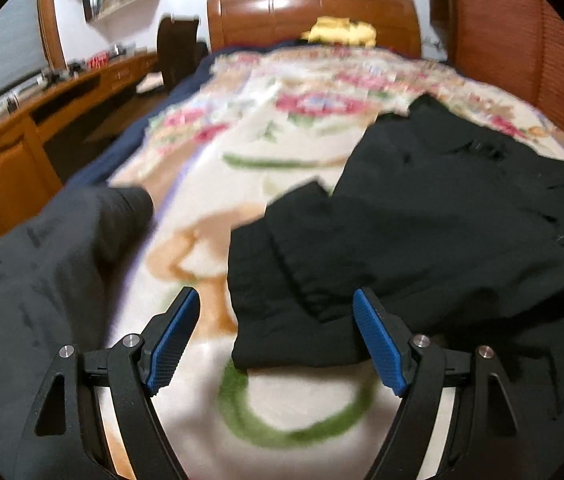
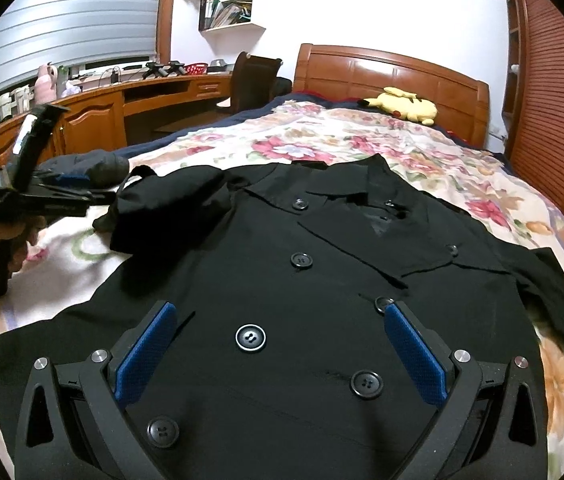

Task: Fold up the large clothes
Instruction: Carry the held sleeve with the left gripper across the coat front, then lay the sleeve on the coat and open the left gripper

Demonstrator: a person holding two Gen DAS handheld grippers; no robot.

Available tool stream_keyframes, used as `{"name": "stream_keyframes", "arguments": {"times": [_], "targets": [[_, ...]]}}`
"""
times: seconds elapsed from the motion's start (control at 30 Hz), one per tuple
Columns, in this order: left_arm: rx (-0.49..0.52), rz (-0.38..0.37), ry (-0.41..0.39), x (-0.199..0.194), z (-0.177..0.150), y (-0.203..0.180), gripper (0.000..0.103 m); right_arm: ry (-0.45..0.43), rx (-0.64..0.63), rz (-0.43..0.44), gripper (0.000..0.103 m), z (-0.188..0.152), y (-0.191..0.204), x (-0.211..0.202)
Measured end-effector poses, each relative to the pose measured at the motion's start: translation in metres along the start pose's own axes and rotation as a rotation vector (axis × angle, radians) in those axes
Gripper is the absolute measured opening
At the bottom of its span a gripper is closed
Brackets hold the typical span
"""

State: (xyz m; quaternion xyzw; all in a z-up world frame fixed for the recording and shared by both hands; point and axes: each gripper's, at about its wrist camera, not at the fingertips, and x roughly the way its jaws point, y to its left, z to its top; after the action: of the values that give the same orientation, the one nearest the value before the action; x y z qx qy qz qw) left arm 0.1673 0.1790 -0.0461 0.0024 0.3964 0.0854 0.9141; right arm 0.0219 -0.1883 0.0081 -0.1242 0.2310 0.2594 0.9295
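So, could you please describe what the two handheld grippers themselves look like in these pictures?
Both the left gripper and the right gripper have matte black plastic linkage arms with triangular cut-outs, round silver pivot pins, and long, textured blue pads on the fingers. No cables or markings show.

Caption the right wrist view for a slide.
Open right gripper hovers over a buttoned black coat spread on a floral blanket.
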Motion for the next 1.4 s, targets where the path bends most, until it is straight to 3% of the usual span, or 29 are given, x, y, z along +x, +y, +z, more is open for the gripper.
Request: {"name": "stream_keyframes", "arguments": {"times": [0.27,0.5,0.6,0.67,0.77,0.93,1.1,1.23,1.3,1.4], "targets": [[-0.044,-0.036,0.132,0.033,-0.003,-0.002,0.080,0.059,-0.029,0.056,0.103,0.000,0.002,0.009],[-0.105,-0.071,0.167,0.038,-0.006,0.006,0.079,0.068,-0.039,0.072,0.103,0.001,-0.001,0.004],[-0.094,-0.084,0.174,0.034,-0.007,0.002,0.061,0.065,-0.047,0.071,0.103,-0.002,-0.003,-0.002],[-0.076,-0.116,0.172,0.030,-0.006,-0.004,0.035,0.065,-0.050,0.070,0.103,-0.006,-0.002,-0.005],[-0.027,-0.137,0.155,0.014,0.003,-0.020,0.016,0.072,-0.049,0.053,0.103,-0.008,-0.007,-0.008],[0.043,-0.180,-0.018,-0.049,0.030,-0.066,0.013,0.070,-0.020,0.027,0.103,-0.011,-0.021,-0.016],[0.127,-0.273,-0.099,-0.090,0.041,-0.124,0.013,0.058,0.012,-0.023,0.103,-0.013,-0.039,-0.026],[0.203,-0.344,-0.144,-0.115,0.030,-0.170,0.013,0.061,0.040,-0.063,0.103,-0.018,-0.049,-0.030],[0.237,-0.361,-0.154,-0.120,0.025,-0.182,0.015,0.063,0.051,-0.081,0.103,-0.020,-0.052,-0.032],[0.272,-0.371,-0.177,-0.128,0.010,-0.194,0.028,0.064,0.076,-0.102,0.103,-0.022,-0.058,-0.034]]}}
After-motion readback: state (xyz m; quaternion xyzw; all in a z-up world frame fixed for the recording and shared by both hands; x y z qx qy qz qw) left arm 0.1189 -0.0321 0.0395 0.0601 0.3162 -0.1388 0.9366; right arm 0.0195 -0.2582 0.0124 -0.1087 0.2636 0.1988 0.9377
